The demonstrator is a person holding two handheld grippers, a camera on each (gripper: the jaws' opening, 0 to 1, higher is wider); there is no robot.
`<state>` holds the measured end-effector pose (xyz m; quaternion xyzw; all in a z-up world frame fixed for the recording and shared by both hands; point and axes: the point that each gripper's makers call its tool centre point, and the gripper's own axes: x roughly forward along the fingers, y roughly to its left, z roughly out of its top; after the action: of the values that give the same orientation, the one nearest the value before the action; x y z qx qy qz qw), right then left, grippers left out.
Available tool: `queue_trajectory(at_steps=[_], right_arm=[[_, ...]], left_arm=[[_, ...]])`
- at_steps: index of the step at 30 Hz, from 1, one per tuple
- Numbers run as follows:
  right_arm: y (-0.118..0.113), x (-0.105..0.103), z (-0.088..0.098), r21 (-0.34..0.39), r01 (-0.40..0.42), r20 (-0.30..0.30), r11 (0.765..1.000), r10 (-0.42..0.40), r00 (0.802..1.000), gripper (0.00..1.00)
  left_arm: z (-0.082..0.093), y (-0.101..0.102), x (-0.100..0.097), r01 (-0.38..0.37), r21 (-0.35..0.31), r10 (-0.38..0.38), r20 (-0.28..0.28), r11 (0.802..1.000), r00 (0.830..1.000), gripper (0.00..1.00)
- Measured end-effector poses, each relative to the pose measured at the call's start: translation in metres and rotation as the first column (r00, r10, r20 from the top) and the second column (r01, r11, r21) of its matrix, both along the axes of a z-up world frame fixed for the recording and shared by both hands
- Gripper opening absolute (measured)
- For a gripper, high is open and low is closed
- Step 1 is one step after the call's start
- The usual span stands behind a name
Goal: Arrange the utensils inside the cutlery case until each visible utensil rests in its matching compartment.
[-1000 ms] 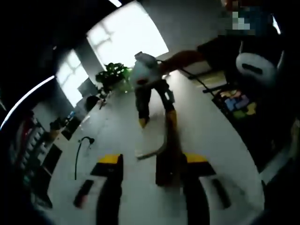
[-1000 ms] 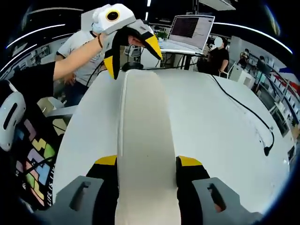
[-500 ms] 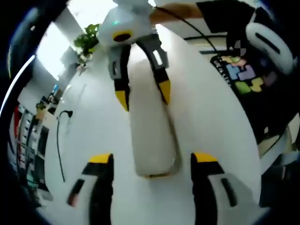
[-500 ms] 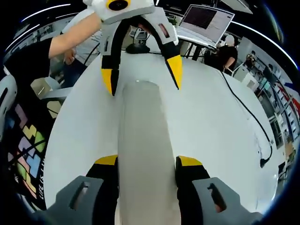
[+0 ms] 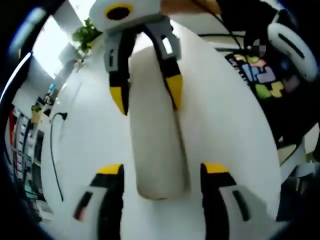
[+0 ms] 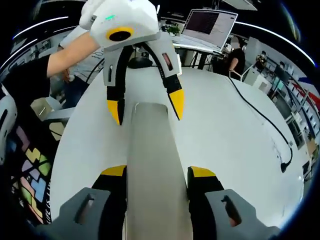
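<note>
Lying flat on the round white table is the long pale grey cutlery case with rounded ends, closed, so nothing inside it can be seen. The case is the thing to look from.

At one end of the case sits the right gripper. Its two black jaws with yellow tips press on the two long sides of the case, so it has the case squeezed between them. In the left gripper view this same gripper comes in from the top, with its yellow tips against the case's sides.

At the other end of the case is the left gripper. Its jaws are spread wide, one on each side of the case's round end, and there is white table showing between each jaw and the case. It is not touching the case.

Past the far end of the case, an open laptop stands near the table's edge. A thin black cable runs over the table, well off to one side of the case.
</note>
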<state>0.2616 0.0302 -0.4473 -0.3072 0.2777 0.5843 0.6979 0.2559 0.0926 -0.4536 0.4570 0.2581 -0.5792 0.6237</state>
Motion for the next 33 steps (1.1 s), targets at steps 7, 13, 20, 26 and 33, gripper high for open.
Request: queue_trajectory(at_steps=[7, 13, 20, 26, 33], right_arm=[[-0.003, 0.001, 0.004, 0.034, 0.031, 0.000, 0.999, -0.031, 1.000, 0.48], [-0.003, 0.000, 0.011, 0.070, 0.040, 0.008, 0.997, -0.040, 0.999, 0.48], [0.001, 0.000, 0.012, 0.091, 0.030, 0.041, 0.995, -0.034, 0.999, 0.48], [0.005, 0.000, 0.016, 0.107, 0.003, 0.104, 0.994, -0.014, 0.995, 0.47], [0.011, 0.004, 0.010, 0.129, 0.023, 0.087, 0.991, -0.034, 0.996, 0.48]], left_arm=[[-0.009, -0.002, 0.003, -0.026, 0.017, 0.027, -0.045, 1.000, 0.999, 0.56], [-0.009, -0.001, 0.002, -0.037, 0.016, 0.038, -0.083, 0.999, 0.996, 0.51], [-0.011, 0.000, 0.004, -0.083, -0.015, 0.080, -0.148, 0.996, 0.986, 0.51], [-0.011, 0.001, 0.006, -0.104, -0.026, 0.098, -0.173, 0.994, 0.980, 0.51], [-0.011, 0.003, 0.007, -0.144, -0.014, 0.138, -0.206, 0.990, 0.969, 0.52]])
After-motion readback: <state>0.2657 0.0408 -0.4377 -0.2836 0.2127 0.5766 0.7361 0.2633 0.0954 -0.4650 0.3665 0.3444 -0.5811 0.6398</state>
